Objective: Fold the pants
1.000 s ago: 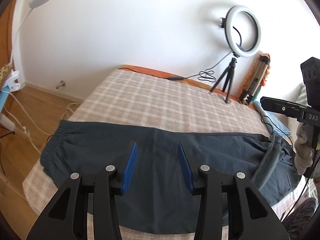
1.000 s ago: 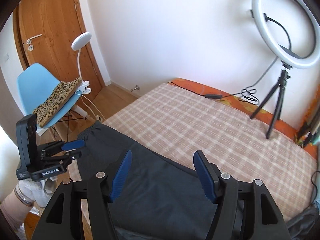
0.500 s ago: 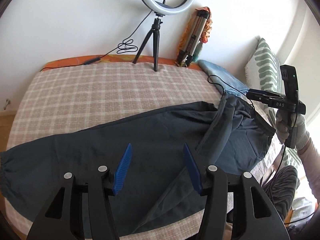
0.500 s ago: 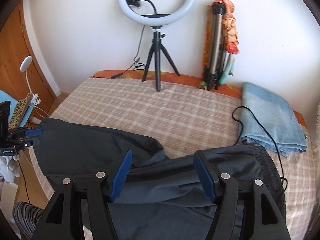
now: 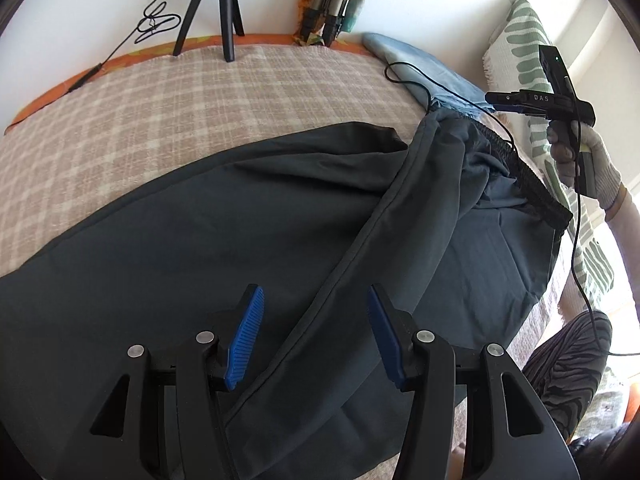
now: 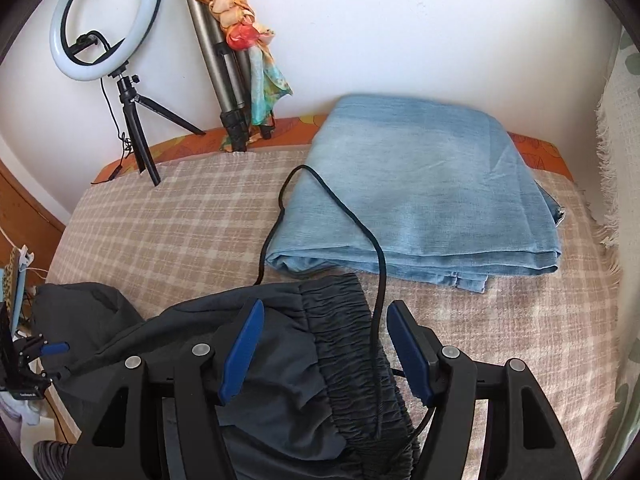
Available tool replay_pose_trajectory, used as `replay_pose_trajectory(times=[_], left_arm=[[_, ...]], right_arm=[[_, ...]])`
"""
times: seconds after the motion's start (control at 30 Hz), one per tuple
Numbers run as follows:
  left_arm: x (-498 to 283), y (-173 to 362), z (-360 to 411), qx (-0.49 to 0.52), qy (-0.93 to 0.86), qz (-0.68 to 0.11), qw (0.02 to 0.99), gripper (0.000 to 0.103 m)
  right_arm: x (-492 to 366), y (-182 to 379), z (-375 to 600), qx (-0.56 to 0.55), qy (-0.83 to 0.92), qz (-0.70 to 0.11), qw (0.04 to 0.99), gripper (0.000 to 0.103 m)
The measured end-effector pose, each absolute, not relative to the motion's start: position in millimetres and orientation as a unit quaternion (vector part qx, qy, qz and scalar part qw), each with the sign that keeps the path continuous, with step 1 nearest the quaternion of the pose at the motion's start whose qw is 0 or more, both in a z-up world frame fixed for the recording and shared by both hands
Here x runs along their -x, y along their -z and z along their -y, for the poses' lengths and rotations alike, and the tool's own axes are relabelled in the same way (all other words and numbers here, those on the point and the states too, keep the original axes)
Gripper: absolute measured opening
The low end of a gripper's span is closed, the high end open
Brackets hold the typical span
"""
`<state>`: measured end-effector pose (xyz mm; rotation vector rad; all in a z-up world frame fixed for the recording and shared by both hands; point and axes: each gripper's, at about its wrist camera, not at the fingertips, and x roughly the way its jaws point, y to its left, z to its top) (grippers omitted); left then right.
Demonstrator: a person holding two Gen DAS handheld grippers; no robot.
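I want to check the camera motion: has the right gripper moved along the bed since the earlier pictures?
Yes. The right gripper went from the door end toward the folded blue cloth and is now over the pants' waistband; the ring light slid left.

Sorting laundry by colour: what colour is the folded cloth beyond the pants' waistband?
Light blue folded cloth, clearest in the right wrist view.

pants [image 5: 248, 232] cuffs cut off left, ring light [image 6: 106, 20] possibly cropped, chair barely visible
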<state>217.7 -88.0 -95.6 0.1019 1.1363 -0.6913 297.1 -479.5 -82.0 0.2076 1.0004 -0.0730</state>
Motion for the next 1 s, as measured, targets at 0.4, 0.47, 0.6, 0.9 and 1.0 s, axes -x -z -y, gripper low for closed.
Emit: replay_pose_trajectory(times=[0.4, 0.47, 0.6, 0.9, 1.0], left_arm=[[-226.3, 116.2, 114.7, -0.073, 0.316, -0.544, 0.774, 0.050], [-226.8, 117.7, 115.8, -0.076, 0.315, -0.545, 0.773, 0.047], [-226.8, 118.2, 117.9, -0.083, 0.315, -0.545, 0.773, 0.043], [-219.6, 116.8, 125.9, -0.121, 0.323, -0.522, 0.781, 0.005], [-215.8, 113.4, 125.2, -0.120, 0.328, -0.516, 0.783, 0.002]], right_arm=[[-347.5, 145.8, 508.2, -0.155, -0.027, -0.521, 0.839, 0.069], [-348.6, 145.8, 504.9, -0.146, -0.036, -0.516, 0.843, 0.069], [-344.7, 144.7, 499.6, -0.154, -0.055, -0.508, 0.846, 0.037], [-301.1, 94.3, 480.5, -0.112, -0.041, -0.443, 0.888, 0.005], [-281.6, 71.1, 479.3, -0.115, -0.042, -0.420, 0.899, 0.003]])
